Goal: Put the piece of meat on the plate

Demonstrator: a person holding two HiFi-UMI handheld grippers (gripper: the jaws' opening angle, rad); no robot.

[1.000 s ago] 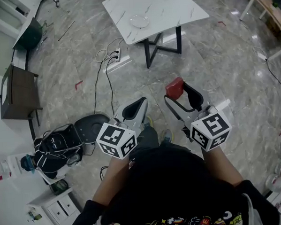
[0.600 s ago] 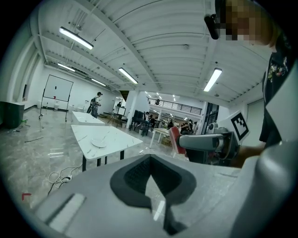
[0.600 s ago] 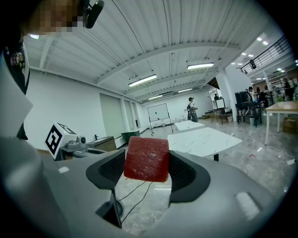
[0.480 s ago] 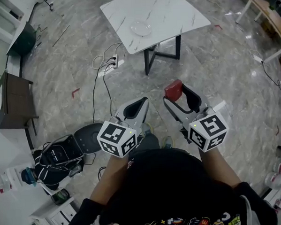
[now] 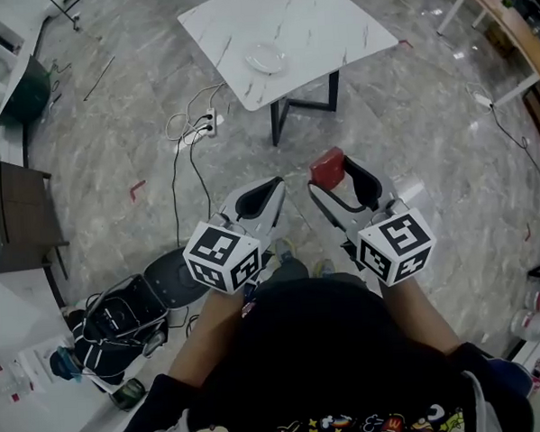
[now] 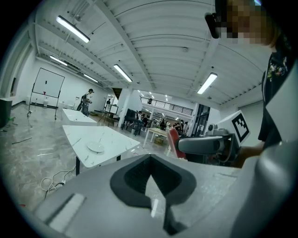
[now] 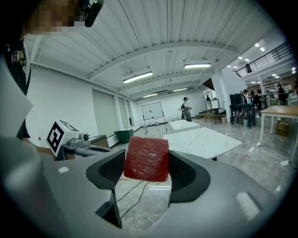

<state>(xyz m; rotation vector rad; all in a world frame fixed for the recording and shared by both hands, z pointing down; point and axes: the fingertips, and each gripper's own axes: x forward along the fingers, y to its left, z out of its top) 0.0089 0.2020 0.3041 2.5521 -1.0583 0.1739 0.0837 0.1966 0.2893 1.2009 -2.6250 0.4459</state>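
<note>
Right gripper (image 5: pixel 336 174) is clamped on the red piece of meat (image 7: pixel 146 158), held above the floor near the person. Left gripper (image 5: pixel 274 187), just to its left, has its 2 jaws together on nothing. Far ahead, the plate (image 5: pixel 267 58) sits on the white table (image 5: pixel 332 18).

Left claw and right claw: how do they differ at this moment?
The left claw is shut with nothing in it; the right claw is shut on the meat. The left claw's jaws meet at the tips; the right claw's are held apart by the meat. Both hang over the floor, short of the table with the plate.
</note>
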